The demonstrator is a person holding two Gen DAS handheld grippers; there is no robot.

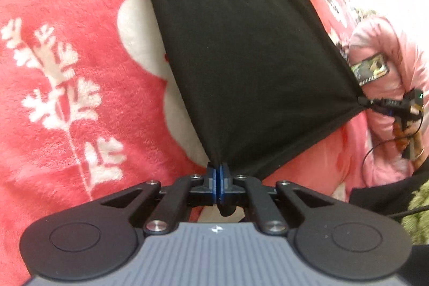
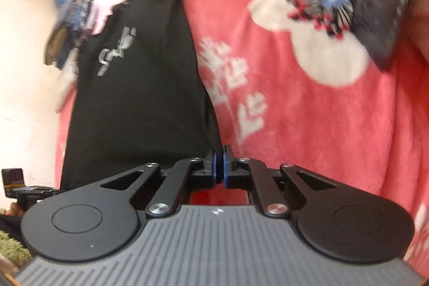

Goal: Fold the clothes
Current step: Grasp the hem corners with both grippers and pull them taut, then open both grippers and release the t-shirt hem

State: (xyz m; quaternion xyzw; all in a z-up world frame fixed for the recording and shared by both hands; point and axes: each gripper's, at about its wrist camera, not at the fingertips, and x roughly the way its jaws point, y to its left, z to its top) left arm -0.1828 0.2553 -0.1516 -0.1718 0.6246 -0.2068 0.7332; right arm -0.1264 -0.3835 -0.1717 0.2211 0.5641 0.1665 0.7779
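The left gripper (image 1: 219, 173) had its jaws clamped on one corner of the black T-shirt (image 1: 241, 58); the right gripper (image 2: 219, 165) pinched another. Stretched taut between them above the red flowered blanket (image 1: 67, 71), the shirt showed silver script lettering.

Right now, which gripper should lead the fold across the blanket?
Probably either: the left gripper and right gripper are each shut on a corner of the black shirt, taut between them. No clear edge; move both together.
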